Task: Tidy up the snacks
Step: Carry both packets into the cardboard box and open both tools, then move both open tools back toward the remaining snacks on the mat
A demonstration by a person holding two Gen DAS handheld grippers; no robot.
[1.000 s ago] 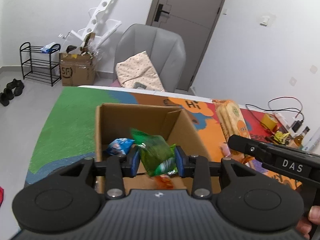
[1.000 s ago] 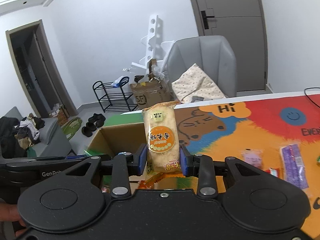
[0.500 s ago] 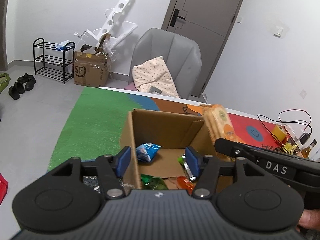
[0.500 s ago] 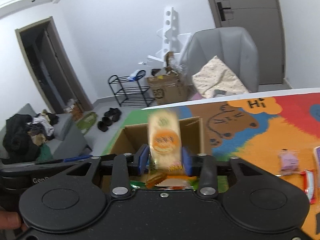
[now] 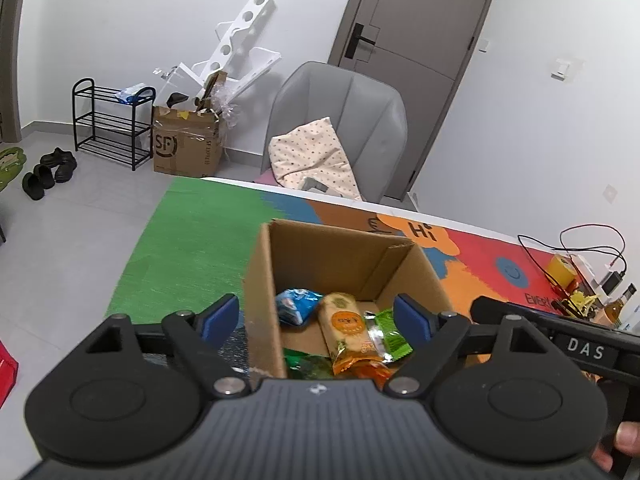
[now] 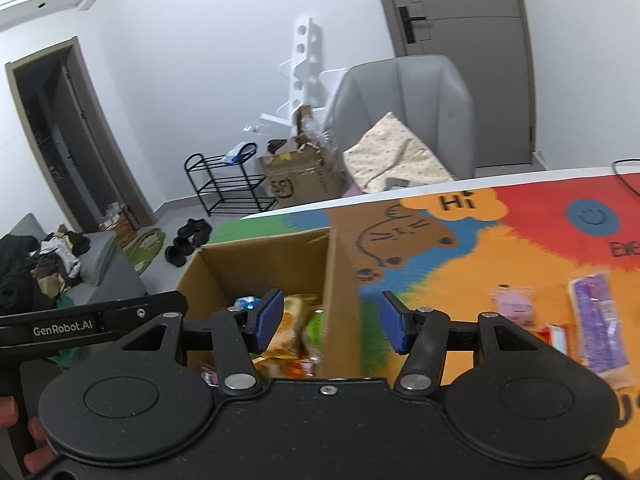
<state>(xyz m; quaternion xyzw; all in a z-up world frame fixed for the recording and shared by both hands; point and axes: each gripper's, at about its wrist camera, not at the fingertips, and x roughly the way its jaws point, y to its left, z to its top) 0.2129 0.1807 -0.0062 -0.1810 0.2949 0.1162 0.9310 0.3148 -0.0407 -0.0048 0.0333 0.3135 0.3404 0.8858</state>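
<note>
An open cardboard box (image 5: 264,280) stands on the colourful mat and holds several snacks: a blue packet (image 5: 296,305), an orange rice-cracker pack (image 5: 345,326) and a green packet (image 5: 390,330). My left gripper (image 5: 318,318) is open and empty, its jaws straddling the box's left wall. My right gripper (image 6: 330,322) is open and empty over the box's right wall (image 6: 340,280). The cracker pack (image 6: 290,326) lies in the box below it. A purple packet (image 6: 598,322) and a pink packet (image 6: 512,304) lie on the mat to the right.
A grey chair (image 5: 340,120) with a cushion stands behind the table. Cables and small items (image 5: 576,280) sit at the table's far right. A shoe rack (image 5: 108,120) and a carton (image 5: 186,146) stand on the floor at the left.
My left gripper opened and let the green packet fall into the box. My right gripper carried the rice-cracker pack over the box and opened, and the pack now lies inside.
</note>
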